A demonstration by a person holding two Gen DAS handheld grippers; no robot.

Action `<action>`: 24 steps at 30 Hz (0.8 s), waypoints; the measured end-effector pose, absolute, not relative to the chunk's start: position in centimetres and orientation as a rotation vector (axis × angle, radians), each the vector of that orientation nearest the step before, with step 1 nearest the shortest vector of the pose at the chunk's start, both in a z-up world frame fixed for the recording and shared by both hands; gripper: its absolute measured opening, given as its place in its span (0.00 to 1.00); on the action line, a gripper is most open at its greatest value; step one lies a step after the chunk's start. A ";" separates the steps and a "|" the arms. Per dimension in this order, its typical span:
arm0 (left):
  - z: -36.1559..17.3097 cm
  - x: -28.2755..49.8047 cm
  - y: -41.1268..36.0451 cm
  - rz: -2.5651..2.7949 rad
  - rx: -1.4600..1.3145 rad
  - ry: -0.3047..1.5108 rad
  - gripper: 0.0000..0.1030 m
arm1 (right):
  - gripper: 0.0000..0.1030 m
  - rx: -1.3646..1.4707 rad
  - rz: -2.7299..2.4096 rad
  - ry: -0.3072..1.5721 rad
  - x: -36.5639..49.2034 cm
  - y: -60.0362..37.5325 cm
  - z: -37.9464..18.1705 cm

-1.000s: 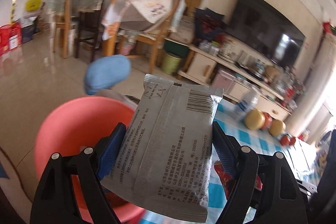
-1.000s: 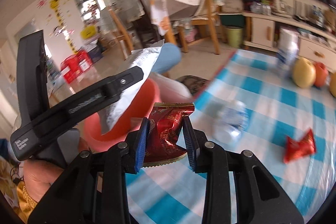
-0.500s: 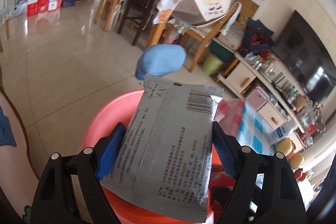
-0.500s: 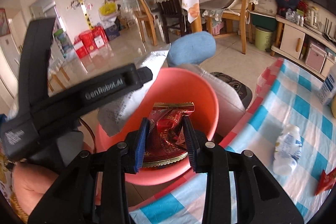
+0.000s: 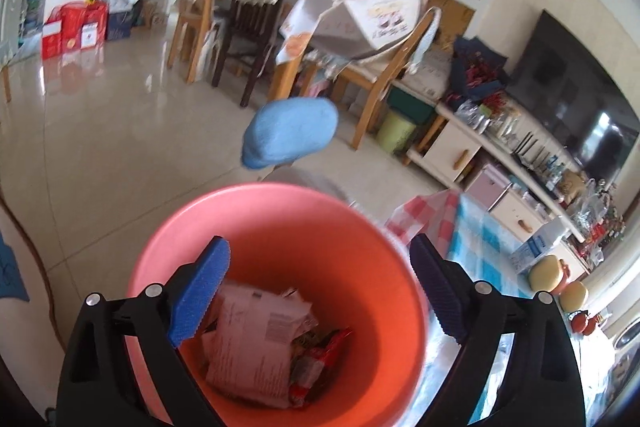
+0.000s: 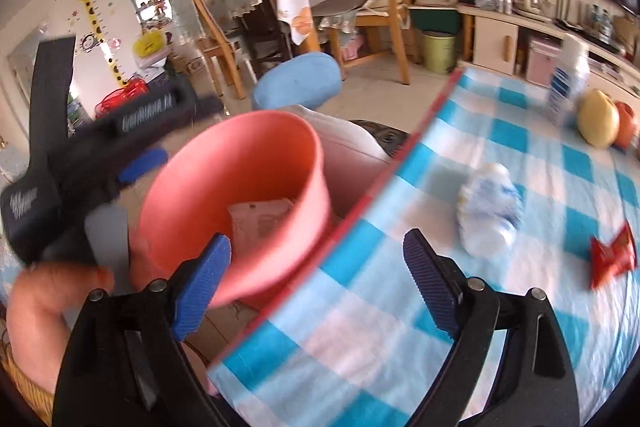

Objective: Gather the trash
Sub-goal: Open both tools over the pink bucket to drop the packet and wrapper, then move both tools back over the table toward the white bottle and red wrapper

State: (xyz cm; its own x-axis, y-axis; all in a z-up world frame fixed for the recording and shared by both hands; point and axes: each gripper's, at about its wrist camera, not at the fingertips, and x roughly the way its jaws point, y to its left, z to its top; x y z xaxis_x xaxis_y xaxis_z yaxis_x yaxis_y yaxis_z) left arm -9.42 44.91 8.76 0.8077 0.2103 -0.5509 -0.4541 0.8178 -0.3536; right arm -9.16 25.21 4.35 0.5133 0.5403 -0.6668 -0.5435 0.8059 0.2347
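A pink bucket (image 5: 280,203) stands on the floor beside the table. Inside lie a pale wrapper (image 5: 252,343) and a red wrapper (image 5: 320,359). My left gripper (image 5: 320,287) hangs over the bucket's mouth, its jaws opening with nothing between them. My right gripper (image 6: 316,279) is over the table's edge next to the bucket (image 6: 240,147); its jaws are opening too and hold nothing. On the checked tablecloth (image 6: 400,327) lie a crumpled plastic bottle (image 6: 488,215) and a red wrapper (image 6: 612,259). The left gripper's body shows at the left of the right wrist view.
A blue cushioned stool (image 5: 292,131) stands behind the bucket. Fruit (image 6: 600,123) and a carton (image 6: 568,83) sit at the table's far side. Wooden chairs (image 5: 384,67), a green bin (image 5: 396,131) and a low TV cabinet (image 5: 472,151) line the room beyond. A hand (image 6: 44,291) holds the left gripper.
Both grippers have opened. The grey wrapper has dropped from the left one and the red wrapper from the right one into the bucket. The right gripper has swung back toward the table.
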 end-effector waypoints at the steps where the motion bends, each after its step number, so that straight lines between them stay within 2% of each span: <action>1: 8.9 -9.5 44.6 0.359 -0.497 0.498 0.88 | 0.86 -0.010 0.643 0.796 -9.6 24.8 4.2; 8: 11.0 -8.9 40.5 0.264 -0.358 0.393 0.90 | 0.89 -0.068 0.604 0.790 -13.1 21.5 2.4; 16: 11.6 -8.0 37.9 0.205 -0.313 0.389 0.91 | 0.89 -0.062 0.575 0.821 -14.9 18.2 0.6; 24: 11.6 -7.0 35.0 0.148 -0.304 0.416 0.91 | 0.91 -0.036 0.534 0.792 -15.2 15.3 1.7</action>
